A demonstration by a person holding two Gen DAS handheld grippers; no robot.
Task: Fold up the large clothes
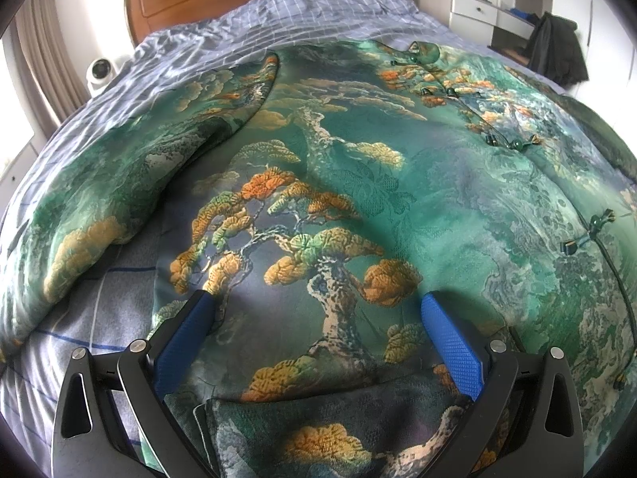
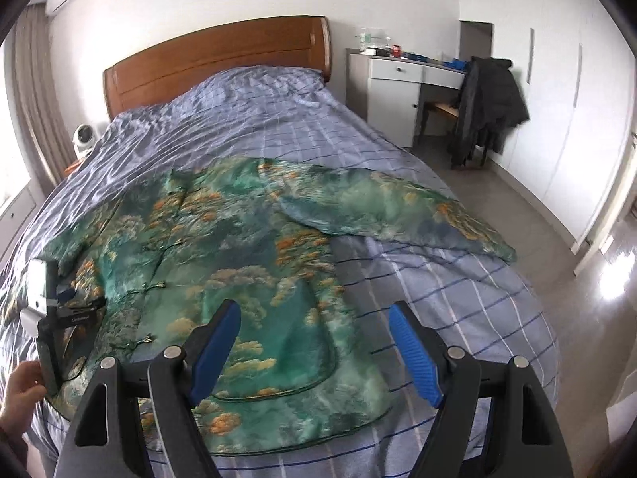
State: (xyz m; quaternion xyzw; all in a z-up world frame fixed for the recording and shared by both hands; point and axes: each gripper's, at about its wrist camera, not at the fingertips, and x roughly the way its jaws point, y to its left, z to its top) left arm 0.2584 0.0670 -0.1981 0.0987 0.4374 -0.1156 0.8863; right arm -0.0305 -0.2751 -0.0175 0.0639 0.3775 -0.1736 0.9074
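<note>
The bed (image 2: 458, 279) is holding the robe (image 2: 247, 247), lying long toward the headboard. The right gripper (image 2: 314, 342) is hanging wide apart over its hem corner, nearest. The left gripper (image 1: 318, 334) is gaping over cloth, holding nothing.

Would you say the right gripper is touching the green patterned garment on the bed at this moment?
Apart. In the right wrist view the right gripper hangs over the green garment with its blue fingers spread wide, nothing between them, the fabric lying flat and undisturbed beneath.
</note>
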